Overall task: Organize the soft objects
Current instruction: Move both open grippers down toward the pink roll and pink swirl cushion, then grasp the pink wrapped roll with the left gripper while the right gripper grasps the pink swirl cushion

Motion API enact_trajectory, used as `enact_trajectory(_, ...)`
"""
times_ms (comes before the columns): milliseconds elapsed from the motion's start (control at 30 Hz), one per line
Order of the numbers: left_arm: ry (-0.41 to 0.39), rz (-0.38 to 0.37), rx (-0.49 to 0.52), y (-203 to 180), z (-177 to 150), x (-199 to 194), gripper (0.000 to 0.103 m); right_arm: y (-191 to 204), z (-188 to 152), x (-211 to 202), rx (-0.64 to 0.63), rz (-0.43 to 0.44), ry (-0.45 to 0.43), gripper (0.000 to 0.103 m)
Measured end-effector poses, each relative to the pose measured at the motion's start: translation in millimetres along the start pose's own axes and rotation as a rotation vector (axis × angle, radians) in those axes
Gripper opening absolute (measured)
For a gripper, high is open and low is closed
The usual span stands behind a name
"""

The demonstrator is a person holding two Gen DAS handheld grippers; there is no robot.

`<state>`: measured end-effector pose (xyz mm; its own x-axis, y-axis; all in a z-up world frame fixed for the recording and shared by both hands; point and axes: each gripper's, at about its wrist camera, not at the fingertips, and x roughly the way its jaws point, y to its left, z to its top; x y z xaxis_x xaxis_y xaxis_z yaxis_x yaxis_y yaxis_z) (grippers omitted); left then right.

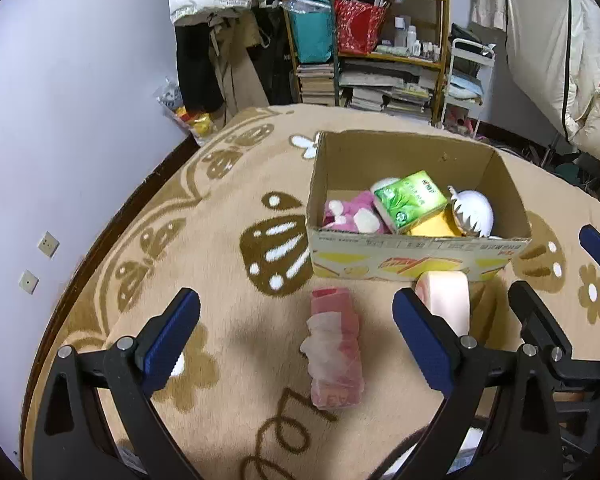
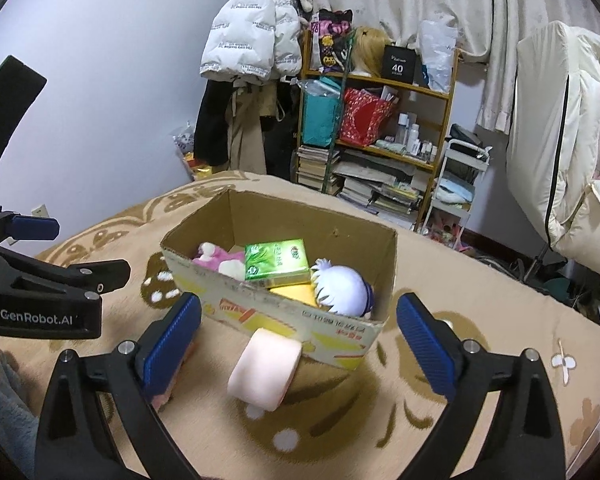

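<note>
We hold the left gripper (image 1: 296, 334) released above the pink tissue pack (image 1: 334, 354) on the blanket (image 1: 220, 280); its side reads "GenRobot.AI". Our right gripper (image 2: 299, 340) is released too, around the untouched pink roll (image 2: 266, 372) touching the cardboard box (image 2: 284, 320). Inside: green tissue pack (image 2: 276, 258), pink plush (image 2: 216, 258), yellow pack (image 2: 294, 292), white-haired plush (image 2: 342, 286).

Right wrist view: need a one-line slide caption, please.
Open right gripper hovers over a pink roll lying against a cardboard box holding soft items.
</note>
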<state>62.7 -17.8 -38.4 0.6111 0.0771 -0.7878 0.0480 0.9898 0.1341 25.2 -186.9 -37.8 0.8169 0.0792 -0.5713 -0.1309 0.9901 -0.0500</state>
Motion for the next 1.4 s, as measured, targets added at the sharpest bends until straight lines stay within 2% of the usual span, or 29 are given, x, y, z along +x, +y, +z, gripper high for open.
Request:
enact_trajectory(633, 0.187, -0.013, -0.060, 6.9, -4.9, 64.9, 0.096, -19.5, -12.9, 48.9, 0.127, 0.058, 0.143, 0.102)
enact_trajectory(1200, 0.330, -0.020, -0.057, -3.0, -16.6, 118.7, 0.096, -33.4, -25.2, 106.2, 0.260, 0.127, 0.300, 0.102)
enact_trajectory(1400, 0.380, -0.025, -0.053, -7.6, -20.9, 136.6, 0.096, -36.7, -30.0, 116.5, 0.273, 0.129, 0.324, 0.102)
